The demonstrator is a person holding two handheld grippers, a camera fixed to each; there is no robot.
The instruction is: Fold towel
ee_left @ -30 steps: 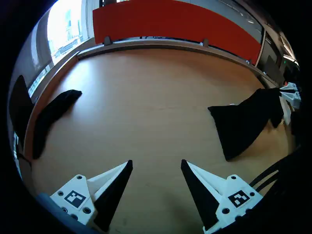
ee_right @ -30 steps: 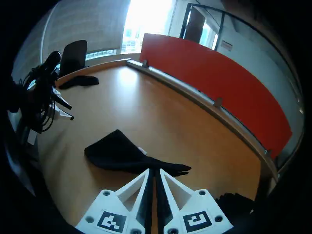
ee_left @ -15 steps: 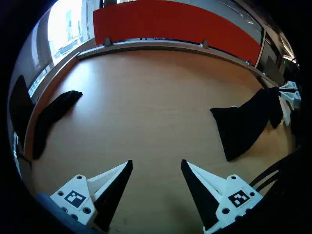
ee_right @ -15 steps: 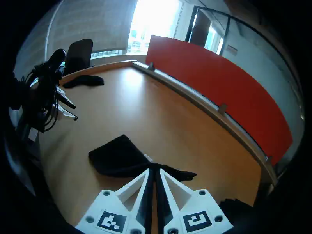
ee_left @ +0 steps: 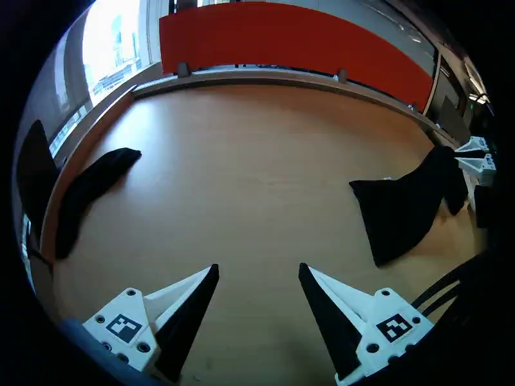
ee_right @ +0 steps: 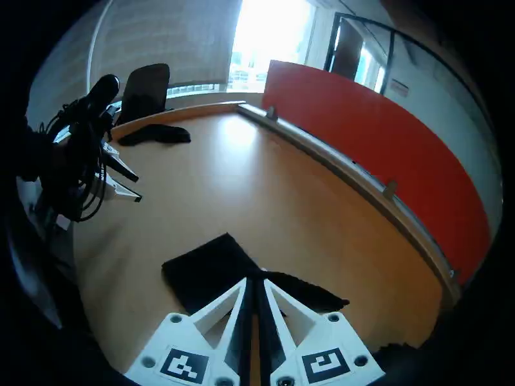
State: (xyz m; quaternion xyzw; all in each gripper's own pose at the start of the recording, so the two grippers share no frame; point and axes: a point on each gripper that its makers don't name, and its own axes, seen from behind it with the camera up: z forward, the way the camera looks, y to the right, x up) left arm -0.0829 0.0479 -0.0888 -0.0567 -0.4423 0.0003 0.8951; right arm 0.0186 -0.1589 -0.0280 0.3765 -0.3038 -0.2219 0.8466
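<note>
A black towel (ee_left: 399, 209) lies on the wooden table (ee_left: 257, 161) at the right of the left gripper view, one corner drawn up toward my right gripper (ee_left: 475, 154). In the right gripper view the right gripper (ee_right: 255, 282) is shut on that corner, and the rest of the towel (ee_right: 206, 273) spreads on the table just beyond the fingertips. My left gripper (ee_left: 257, 269) hovers open over bare wood, well to the left of the towel, with nothing between its fingers. It also appears as the left gripper (ee_right: 119, 180) with a hand (ee_right: 61, 157) holding it.
A second black cloth (ee_left: 90, 186) lies near the table's far left edge, also seen as the cloth (ee_right: 154, 134). A red partition (ee_left: 290, 38) runs along the back edge. A dark chair (ee_right: 145, 90) stands by the window. Black cables (ee_right: 87, 193) hang from the left gripper.
The right gripper has moved with the towel corner held, and the towel has slid a little along the table. The left gripper has barely moved and stays open.
</note>
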